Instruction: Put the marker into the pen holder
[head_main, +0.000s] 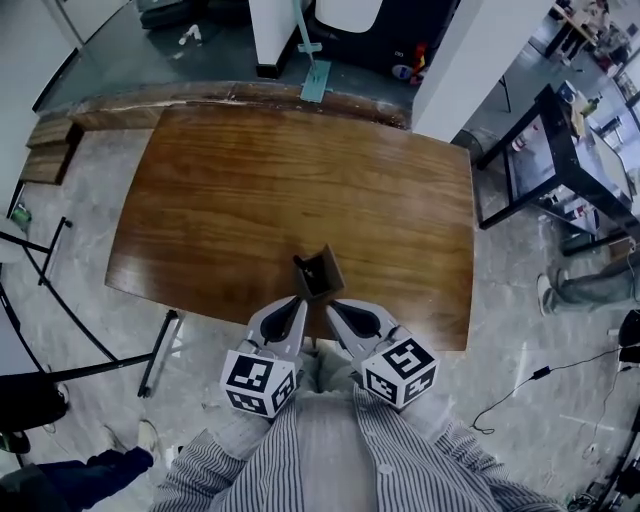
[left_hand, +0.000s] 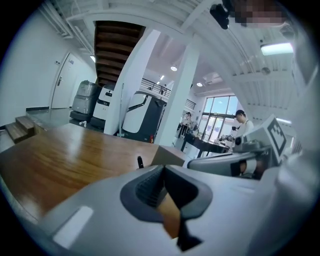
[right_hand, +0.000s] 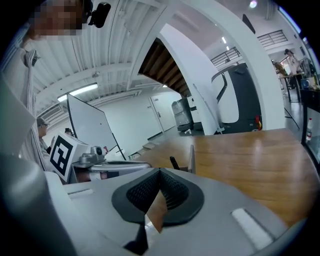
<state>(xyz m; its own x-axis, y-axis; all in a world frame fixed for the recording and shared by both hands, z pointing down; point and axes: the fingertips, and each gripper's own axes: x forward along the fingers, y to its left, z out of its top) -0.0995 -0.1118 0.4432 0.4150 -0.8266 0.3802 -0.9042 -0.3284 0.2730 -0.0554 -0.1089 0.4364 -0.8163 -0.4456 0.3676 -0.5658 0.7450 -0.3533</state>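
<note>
A brown pen holder (head_main: 322, 276) stands upright near the front edge of the wooden table (head_main: 300, 180). The black marker (head_main: 300, 263) sticks out of its left side. My left gripper (head_main: 293, 308) and right gripper (head_main: 338, 310) hover just in front of the holder, both shut with nothing between their fingers. In the left gripper view the marker's tip (left_hand: 140, 162) and the holder (left_hand: 169, 155) show just beyond the gripper (left_hand: 164, 170). In the right gripper view the tip (right_hand: 173, 162) and holder (right_hand: 192, 159) rise past the gripper (right_hand: 160, 172).
A black side table (head_main: 560, 150) stands to the right of the wooden one. Thin black stand legs (head_main: 60, 300) cross the floor at the left. A person's legs (head_main: 590, 288) show at the right edge. A cable (head_main: 540, 372) lies on the floor.
</note>
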